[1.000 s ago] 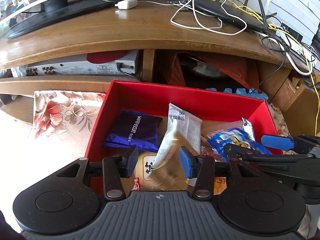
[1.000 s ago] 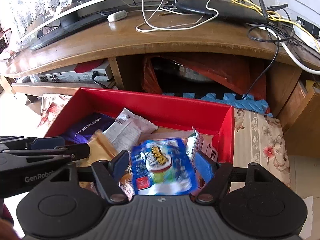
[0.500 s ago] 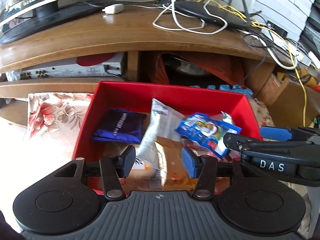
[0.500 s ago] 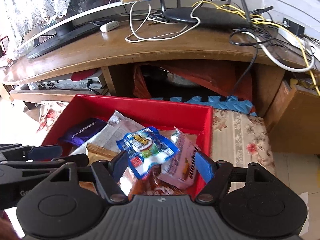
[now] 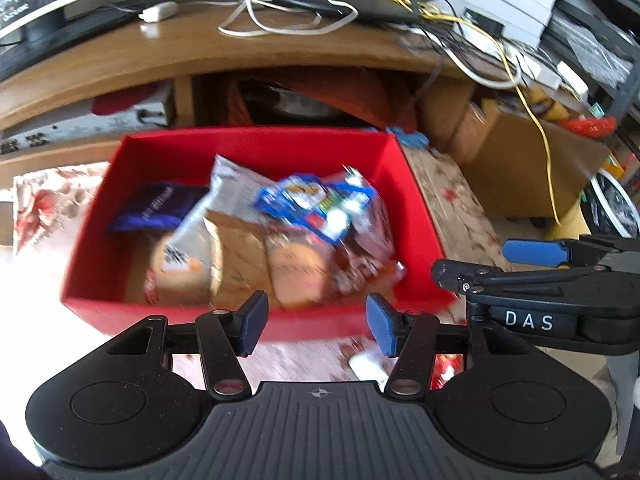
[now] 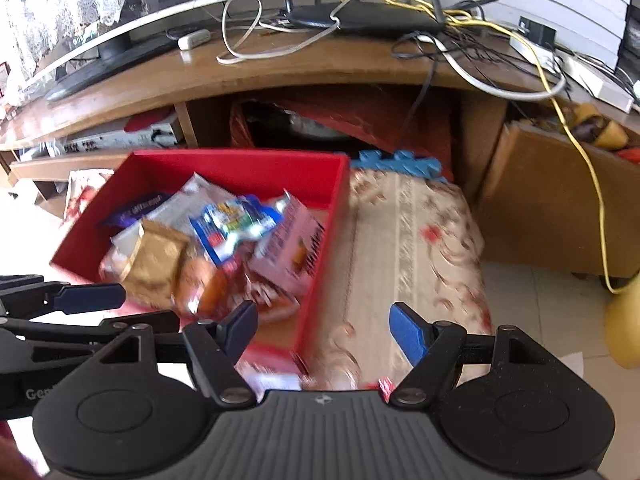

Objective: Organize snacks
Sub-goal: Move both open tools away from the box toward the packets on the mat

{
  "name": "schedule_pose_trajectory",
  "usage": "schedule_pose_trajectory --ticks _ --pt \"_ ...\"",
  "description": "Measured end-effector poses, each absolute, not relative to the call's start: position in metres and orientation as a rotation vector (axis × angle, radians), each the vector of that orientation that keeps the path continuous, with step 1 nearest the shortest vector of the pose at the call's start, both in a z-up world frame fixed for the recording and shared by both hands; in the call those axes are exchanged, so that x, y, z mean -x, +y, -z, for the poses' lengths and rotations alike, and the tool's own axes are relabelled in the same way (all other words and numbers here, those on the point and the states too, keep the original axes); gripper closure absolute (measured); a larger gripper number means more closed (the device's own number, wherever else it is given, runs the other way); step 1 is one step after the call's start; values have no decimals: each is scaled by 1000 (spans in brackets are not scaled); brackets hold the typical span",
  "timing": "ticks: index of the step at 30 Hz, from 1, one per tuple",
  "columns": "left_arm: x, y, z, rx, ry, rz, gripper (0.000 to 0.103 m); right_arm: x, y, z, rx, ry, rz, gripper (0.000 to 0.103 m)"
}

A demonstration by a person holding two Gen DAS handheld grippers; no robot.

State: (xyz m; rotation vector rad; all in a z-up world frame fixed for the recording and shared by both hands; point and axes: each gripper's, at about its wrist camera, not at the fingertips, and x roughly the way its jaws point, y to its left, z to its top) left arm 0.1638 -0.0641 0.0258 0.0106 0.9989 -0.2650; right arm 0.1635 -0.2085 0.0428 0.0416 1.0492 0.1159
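A red box [image 5: 256, 148] [image 6: 240, 168] on a floral cloth holds several snack packets: a dark blue one [image 5: 160, 208], a white one [image 5: 228, 184], a bright blue one [image 5: 316, 204] [image 6: 236, 220], a pink one [image 6: 292, 240] and tan ones [image 5: 240, 256]. My left gripper [image 5: 316, 320] is open and empty, above the box's near wall. My right gripper [image 6: 324, 328] is open and empty, over the box's near right corner; it also shows at the right of the left wrist view [image 5: 500, 268]. Small packets [image 5: 368, 364] [image 6: 276, 380] lie on the cloth below the grippers.
A wooden TV stand [image 6: 300, 68] with a monitor, router and tangled cables [image 6: 460, 36] stands behind the box. The floral cloth [image 6: 412, 240] stretches to the right of the box. A cardboard box [image 6: 552, 200] stands at the right.
Both grippers have pulled back and up from the box, empty. The white and bright blue packets they were around now lie in the box. Both views are blurred by motion.
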Motion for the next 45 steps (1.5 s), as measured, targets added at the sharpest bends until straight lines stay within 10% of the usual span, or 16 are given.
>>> schedule_pose_trajectory --ticks 45 --pt "-144 -119 39 84 1182 233 30 -75 -263 -21 -69 1269 -119 32"
